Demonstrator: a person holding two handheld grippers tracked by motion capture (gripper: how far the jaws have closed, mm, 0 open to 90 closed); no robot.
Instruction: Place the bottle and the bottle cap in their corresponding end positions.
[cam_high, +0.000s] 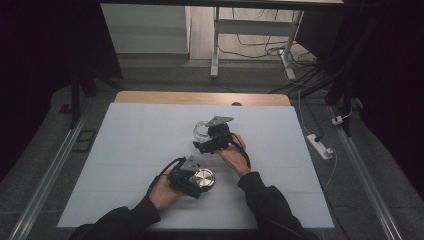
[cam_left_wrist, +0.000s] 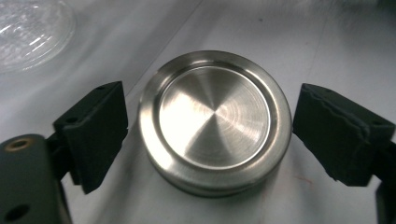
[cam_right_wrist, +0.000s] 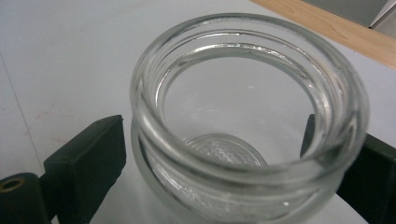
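Observation:
A round brushed-steel lid (cam_high: 205, 177) lies flat on the white table cover, near the front. My left gripper (cam_high: 202, 180) reaches around it from the left. In the left gripper view the lid (cam_left_wrist: 215, 116) sits between the two black pads, and a narrow gap shows at the left pad (cam_left_wrist: 95, 135), so the gripper (cam_left_wrist: 210, 137) is open. Farther back stands an upright clear glass jar (cam_high: 201, 129) with no lid on it. My right gripper (cam_high: 204, 136) straddles it. In the right gripper view the jar (cam_right_wrist: 243, 184) stands between the jaws, a slim gap shows at the left pad (cam_right_wrist: 88, 158), and the right pad is partly hidden behind the rim.
The white cover (cam_high: 125, 150) spreads wide to the left and front. A wooden table edge (cam_high: 200, 97) runs along the far side. Beyond it are a metal desk frame (cam_high: 215, 45) and floor cables; a power strip (cam_high: 320, 146) lies on the floor to the right.

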